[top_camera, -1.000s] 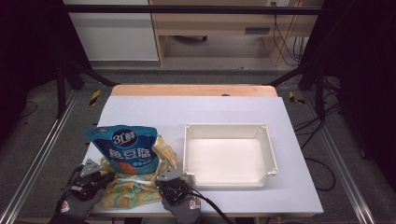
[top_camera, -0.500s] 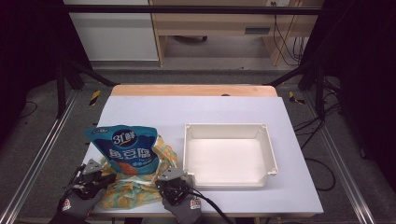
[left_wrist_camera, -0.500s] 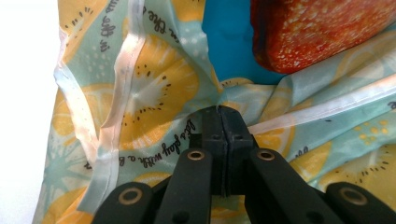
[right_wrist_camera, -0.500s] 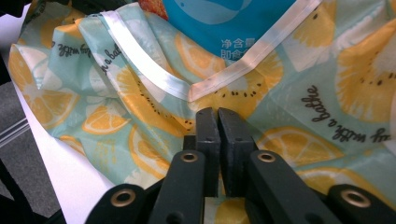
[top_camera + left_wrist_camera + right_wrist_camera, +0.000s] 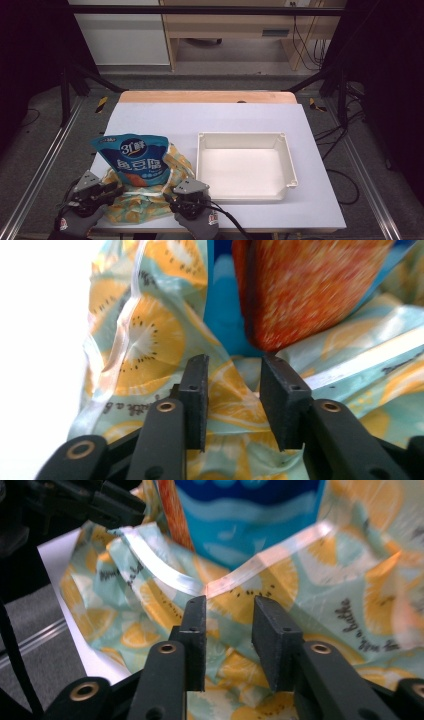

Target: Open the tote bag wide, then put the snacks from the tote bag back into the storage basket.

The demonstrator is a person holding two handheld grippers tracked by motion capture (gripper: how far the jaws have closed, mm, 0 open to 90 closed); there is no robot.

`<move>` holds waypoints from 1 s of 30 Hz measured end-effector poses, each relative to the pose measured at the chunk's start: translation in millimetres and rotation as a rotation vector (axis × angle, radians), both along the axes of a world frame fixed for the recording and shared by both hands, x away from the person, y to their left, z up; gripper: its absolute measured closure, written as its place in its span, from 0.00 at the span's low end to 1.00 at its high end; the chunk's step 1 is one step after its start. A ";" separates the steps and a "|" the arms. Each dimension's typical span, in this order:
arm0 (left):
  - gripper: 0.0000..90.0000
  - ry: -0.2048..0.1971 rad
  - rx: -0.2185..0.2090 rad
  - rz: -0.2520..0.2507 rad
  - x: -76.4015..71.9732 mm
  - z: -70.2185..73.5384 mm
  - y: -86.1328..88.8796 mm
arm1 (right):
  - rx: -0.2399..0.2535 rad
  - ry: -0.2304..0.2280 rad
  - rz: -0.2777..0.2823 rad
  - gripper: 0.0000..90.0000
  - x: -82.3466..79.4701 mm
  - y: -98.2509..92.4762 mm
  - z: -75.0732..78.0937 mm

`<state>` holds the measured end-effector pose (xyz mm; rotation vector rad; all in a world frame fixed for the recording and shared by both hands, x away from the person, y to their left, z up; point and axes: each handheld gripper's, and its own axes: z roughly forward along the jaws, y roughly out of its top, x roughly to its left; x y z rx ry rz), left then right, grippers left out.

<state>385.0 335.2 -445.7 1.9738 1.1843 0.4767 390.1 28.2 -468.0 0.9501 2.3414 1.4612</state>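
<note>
one blue snack pouch (image 5: 134, 159) in fruit-print bag (image 5: 150, 200); white tray (image 5: 245, 167) empty; both hand-held grippers (image 5: 102, 192) (image 5: 172, 201) just opened, gripping nothing.

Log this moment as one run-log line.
left gripper: just opened | right gripper: just opened | fruit-print bag: released, blue pouch inside | tray: empty

This looks like a lab or test room, not a home. The table (image 5: 210, 120) has a plain white top and stands alone inside a frame of metal rails (image 5: 40, 170). Black curtains (image 5: 385, 75) hang at both sides. Yellow and black tape (image 5: 101, 103) marks the grey floor (image 5: 225, 82). Loose black cables (image 5: 305, 40) trail by a plain wooden desk (image 5: 225, 20) and a white cabinet (image 5: 120, 35) at the back.
</note>
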 end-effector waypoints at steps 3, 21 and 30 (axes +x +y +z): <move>0.66 -0.033 -0.035 0.006 -5.6 6.3 2.5 | 0.026 -0.019 -0.005 0.70 -0.4 -5.2 9.2; 0.46 -0.194 -0.205 0.033 -19.9 54.8 17.6 | 0.135 -0.109 -0.051 0.57 8.7 -40.0 64.9; 0.44 -0.252 -0.196 0.030 -18.2 76.6 17.8 | 0.175 -0.135 -0.052 0.55 16.5 -53.7 91.8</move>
